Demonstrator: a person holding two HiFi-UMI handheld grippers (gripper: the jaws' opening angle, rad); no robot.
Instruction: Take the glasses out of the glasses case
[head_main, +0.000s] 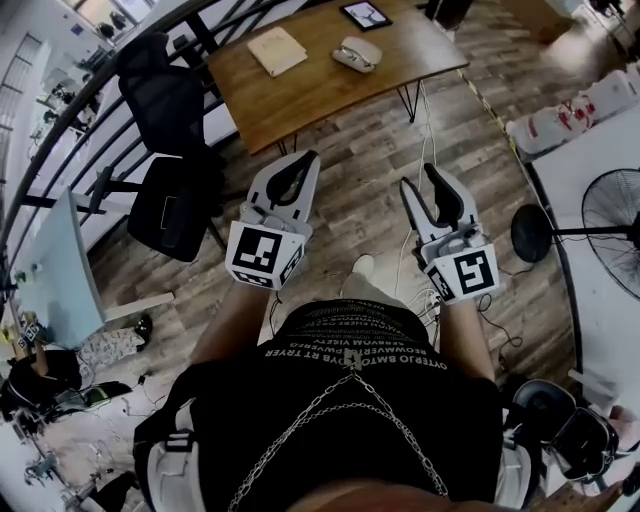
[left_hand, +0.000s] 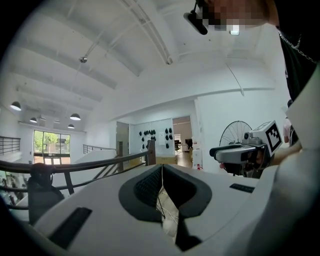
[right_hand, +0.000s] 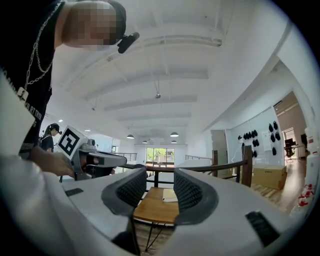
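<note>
Head view: the left gripper (head_main: 306, 165) is held clenched, with nothing in it. Far off, the glasses case (head_main: 357, 53) is seen lying on the right part of the tabletop (head_main: 300, 100), and it looks closed. The right gripper (head_main: 418, 180) is held open and empty. If the case is bumped near the edge, it could be knocked off.

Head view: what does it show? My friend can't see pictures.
A person holds the left gripper shut and the right gripper open above a wooden floor, short of a wooden table. On it lie a pale glasses case, a book and a tablet.
</note>
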